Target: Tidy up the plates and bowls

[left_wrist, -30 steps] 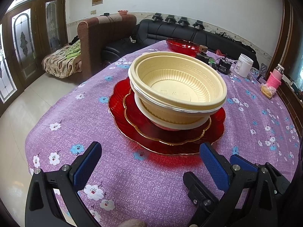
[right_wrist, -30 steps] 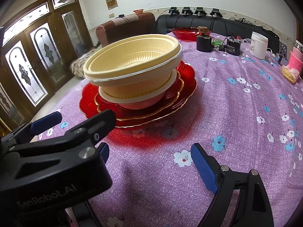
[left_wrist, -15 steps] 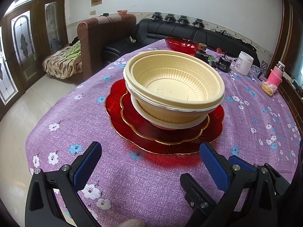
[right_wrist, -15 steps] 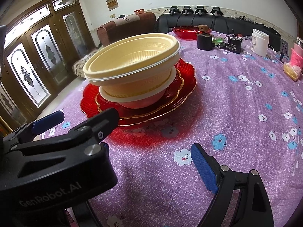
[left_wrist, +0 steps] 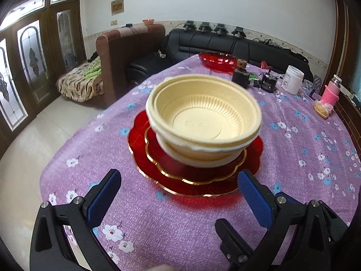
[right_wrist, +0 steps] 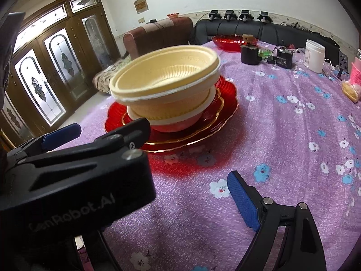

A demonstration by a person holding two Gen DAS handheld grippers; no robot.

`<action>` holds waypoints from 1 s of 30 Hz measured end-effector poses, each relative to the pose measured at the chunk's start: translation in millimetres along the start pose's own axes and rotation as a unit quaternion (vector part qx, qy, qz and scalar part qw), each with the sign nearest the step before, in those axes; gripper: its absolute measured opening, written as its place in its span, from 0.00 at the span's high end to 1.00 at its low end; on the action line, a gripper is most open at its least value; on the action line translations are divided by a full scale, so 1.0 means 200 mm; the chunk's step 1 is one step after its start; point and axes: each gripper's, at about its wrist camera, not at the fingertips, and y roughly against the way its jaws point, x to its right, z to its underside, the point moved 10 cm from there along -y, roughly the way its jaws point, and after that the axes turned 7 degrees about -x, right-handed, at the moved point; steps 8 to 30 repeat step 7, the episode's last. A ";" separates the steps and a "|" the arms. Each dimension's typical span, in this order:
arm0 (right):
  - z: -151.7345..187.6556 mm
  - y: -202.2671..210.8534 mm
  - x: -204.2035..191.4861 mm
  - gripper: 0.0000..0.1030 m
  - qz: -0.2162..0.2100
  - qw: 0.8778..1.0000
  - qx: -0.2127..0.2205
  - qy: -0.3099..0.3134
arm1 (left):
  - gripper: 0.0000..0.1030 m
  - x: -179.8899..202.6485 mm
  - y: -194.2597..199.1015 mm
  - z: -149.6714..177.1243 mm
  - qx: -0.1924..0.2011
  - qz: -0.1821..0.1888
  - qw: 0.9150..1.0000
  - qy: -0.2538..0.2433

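A stack of cream plastic bowls [left_wrist: 203, 117] sits nested on a pink bowl and two red gold-rimmed plates [left_wrist: 194, 176] in the middle of the purple flowered tablecloth; it also shows in the right wrist view [right_wrist: 167, 88]. My left gripper [left_wrist: 178, 194] is open and empty, just short of the plates' near rim. My right gripper [right_wrist: 158, 180] is open and empty, to the right of the left one; its left finger is hidden behind the left gripper's body [right_wrist: 74, 180]. A red glass bowl [left_wrist: 217, 59] stands at the table's far end.
At the far right of the table are a black cup [left_wrist: 240, 76], a black box [left_wrist: 268, 83], a white jar [left_wrist: 293, 80], a pink bottle [left_wrist: 330, 92] and a snack bag [left_wrist: 322, 110]. A brown armchair [left_wrist: 128, 52] and black sofa stand behind.
Both grippers have drawn back and risen slightly, so the stack looks smaller and farther away. Both stay open. The stack has not moved on the table.
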 end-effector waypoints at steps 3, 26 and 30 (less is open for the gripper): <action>-0.02 0.06 0.05 0.11 -0.002 1.000 0.013 -0.012 | 0.00 0.05 0.06 -0.04 0.021 -0.007 1.000 -0.010; -0.04 0.14 0.19 0.11 0.002 0.999 0.031 -0.042 | 0.00 0.20 0.13 -0.09 0.035 0.003 0.999 -0.041; -0.04 0.14 0.19 0.11 0.002 0.999 0.031 -0.042 | 0.00 0.20 0.13 -0.09 0.035 0.003 0.999 -0.041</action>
